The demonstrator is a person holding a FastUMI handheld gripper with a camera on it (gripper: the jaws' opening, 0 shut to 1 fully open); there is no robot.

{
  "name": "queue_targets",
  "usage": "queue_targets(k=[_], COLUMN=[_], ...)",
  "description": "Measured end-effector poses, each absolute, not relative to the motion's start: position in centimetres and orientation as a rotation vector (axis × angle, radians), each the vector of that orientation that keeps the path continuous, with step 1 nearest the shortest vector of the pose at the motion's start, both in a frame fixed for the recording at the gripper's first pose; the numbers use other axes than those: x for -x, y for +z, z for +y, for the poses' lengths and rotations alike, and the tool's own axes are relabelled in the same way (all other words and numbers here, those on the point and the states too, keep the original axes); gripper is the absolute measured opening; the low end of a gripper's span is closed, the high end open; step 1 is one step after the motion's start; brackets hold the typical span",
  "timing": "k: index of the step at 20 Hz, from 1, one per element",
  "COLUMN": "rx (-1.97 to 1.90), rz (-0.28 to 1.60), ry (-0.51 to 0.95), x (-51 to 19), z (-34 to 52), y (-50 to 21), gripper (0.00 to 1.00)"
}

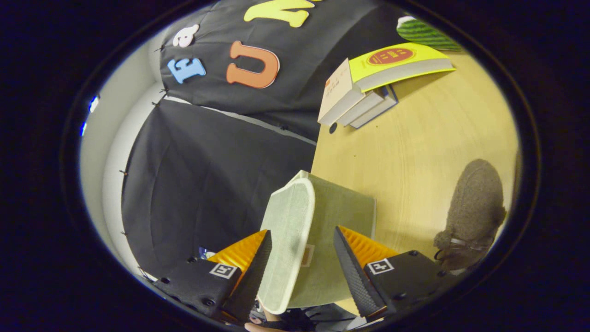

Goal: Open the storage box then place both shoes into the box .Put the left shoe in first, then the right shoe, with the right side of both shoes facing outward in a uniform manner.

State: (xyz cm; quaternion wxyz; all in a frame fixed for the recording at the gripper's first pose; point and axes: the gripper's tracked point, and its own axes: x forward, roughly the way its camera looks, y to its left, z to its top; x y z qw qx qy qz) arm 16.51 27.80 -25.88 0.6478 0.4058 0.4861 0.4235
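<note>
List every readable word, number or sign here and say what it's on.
Nothing can be read.
Yellow book: red oval mark, too blurred to read.
White book: red print, too small.
Storage box lid, between the open gripper fingers: small tag, unreadable.

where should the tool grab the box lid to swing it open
Grip the lid by its free padded rim, coming at it edge-on as the tool is now. The lid is a thin flat panel lifted off the storage box, with its edge running between the two fingers. One finger touches it, the other stands apart, so closing should pinch the rim across its thickness.
</note>
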Motion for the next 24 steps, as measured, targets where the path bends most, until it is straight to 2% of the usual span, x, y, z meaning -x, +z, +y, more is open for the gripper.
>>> queue_targets(k=[5,7,8,9,10,13,24], rx=[-1.008,-1.009,-1.007,-1.023,-1.031,-0.979,-0.848], rz=[1.18,1.203,1.213,1.201,1.192,1.156,1.02], ry=[1.054,1.063,1.06,1.05,1.04,1.013,0.926], x=[-15.3,-14.6,-14.3,-14.5,-14.6,-14.5,-13.7], z=[29.1,29.2,29.3,29.2,29.3,28.6,31.6], y=[-25.8,-25.9,-25.9,-25.6,-25.0,-23.8,-14.6], gripper=[0.7,0.57,0.42,0.34,0.2,0.06,0.06])
